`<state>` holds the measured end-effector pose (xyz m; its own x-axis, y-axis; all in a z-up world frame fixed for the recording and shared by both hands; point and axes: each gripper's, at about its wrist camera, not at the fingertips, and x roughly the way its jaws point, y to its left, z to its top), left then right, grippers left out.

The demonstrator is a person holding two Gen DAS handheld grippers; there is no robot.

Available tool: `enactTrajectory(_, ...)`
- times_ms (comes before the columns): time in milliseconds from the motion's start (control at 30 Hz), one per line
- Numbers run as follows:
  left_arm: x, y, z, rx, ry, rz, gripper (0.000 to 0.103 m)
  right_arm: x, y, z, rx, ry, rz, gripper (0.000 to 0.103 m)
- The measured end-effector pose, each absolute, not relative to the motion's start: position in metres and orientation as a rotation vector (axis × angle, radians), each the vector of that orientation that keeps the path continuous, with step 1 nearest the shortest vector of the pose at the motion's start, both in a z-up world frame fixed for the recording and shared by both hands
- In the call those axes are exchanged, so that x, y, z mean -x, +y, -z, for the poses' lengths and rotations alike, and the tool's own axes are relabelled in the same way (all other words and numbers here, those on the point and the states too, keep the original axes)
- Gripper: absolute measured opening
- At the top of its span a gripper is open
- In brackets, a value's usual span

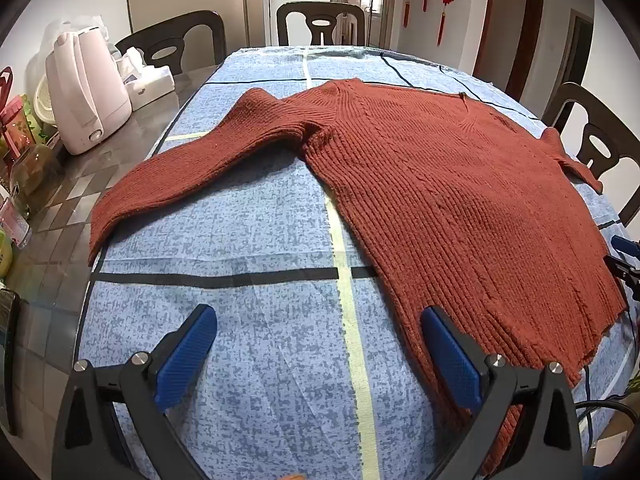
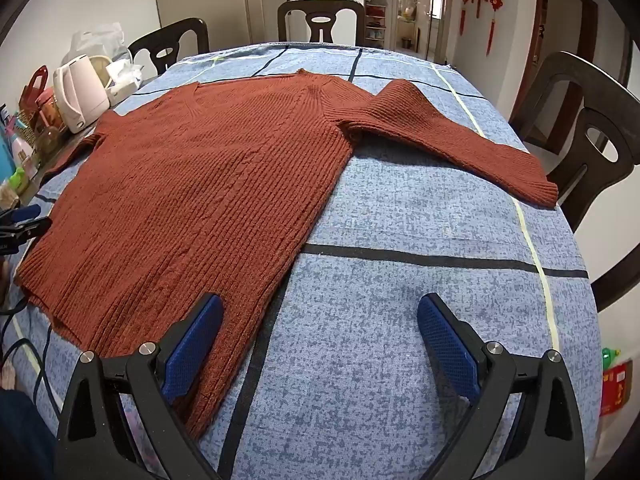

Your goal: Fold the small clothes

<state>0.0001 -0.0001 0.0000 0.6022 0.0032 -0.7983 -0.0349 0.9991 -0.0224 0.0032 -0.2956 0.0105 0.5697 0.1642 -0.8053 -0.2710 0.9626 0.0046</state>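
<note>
Blue tablecloth; sweater's right cuff only right-wrist.

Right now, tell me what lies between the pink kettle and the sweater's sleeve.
Left wrist view: only bare glossy tabletop and blue cloth separate kettle and sleeve.

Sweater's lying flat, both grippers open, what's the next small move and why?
Probably reach the left gripper to the outstretched left sleeve and fold it inward, since the sweater lies spread flat, unfolded, and both grippers, including the right gripper, are empty.
</note>
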Motion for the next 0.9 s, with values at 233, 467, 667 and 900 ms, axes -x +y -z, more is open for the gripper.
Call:
enactTrajectory(233, -0.0014, -0.0002, -0.0003, 0.039, 0.923, -0.023, 0.103, -0.0035, -0.2961, -0.0105, 0.122, 0.933, -0.257, 0.098)
enactTrajectory(467, -0.0041, -0.0056, -0.0025, 0.034, 0.922, -0.025, 0.103, -0.0035, -0.2957, -0.0105, 0.123, 0.933, -0.257, 0.098)
enactTrajectory(667, 0.0006, -0.0017, -0.0011, 0.04, 0.914, -0.023, 0.103, -0.0037, -0.2955, -0.0105, 0.123, 0.934, -0.257, 0.098)
enactTrajectory(900, 0.0012, -0.0021, -0.0008, 0.039, 0.912, -0.023, 0.103, -0.0042, -0.2955, -0.0105, 0.123, 0.936, -0.257, 0.098)
